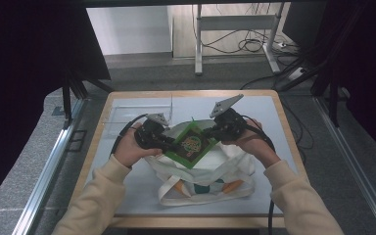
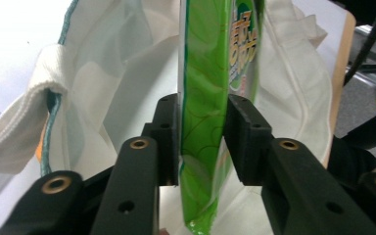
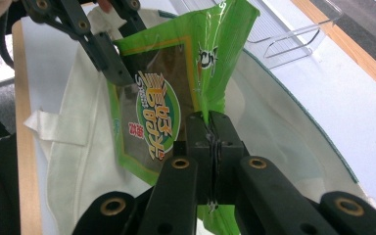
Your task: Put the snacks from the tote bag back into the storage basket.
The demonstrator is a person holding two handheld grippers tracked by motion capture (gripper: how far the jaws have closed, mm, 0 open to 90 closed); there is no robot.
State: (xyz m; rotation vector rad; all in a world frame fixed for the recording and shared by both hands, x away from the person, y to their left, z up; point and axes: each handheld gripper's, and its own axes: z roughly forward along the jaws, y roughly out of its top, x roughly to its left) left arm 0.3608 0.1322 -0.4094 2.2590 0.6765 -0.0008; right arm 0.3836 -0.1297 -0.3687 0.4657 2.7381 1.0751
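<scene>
A green snack packet [image 1: 192,145] with a round logo is held up over the open mouth of a white cloth tote bag [image 1: 210,171]. My left gripper [image 1: 170,145] holds its left side; in the left gripper view both pads press on the edge-on packet [image 2: 205,98], with the bag [image 2: 103,73] behind. My right gripper [image 1: 209,133] grips the right side; in the right gripper view its jaws [image 3: 209,125] are pinched tight on the packet's [image 3: 156,112] crumpled corner. The left gripper's fingers [image 3: 105,54] reach in from the top left there.
The bag [image 3: 78,161] lies on a white mat on a wood-edged table [image 1: 279,105]. A clear plastic rack [image 1: 137,110] stands at the back left of the mat and appears as the rack [image 3: 293,39] at upper right. Orange and teal patches show on the bag's front.
</scene>
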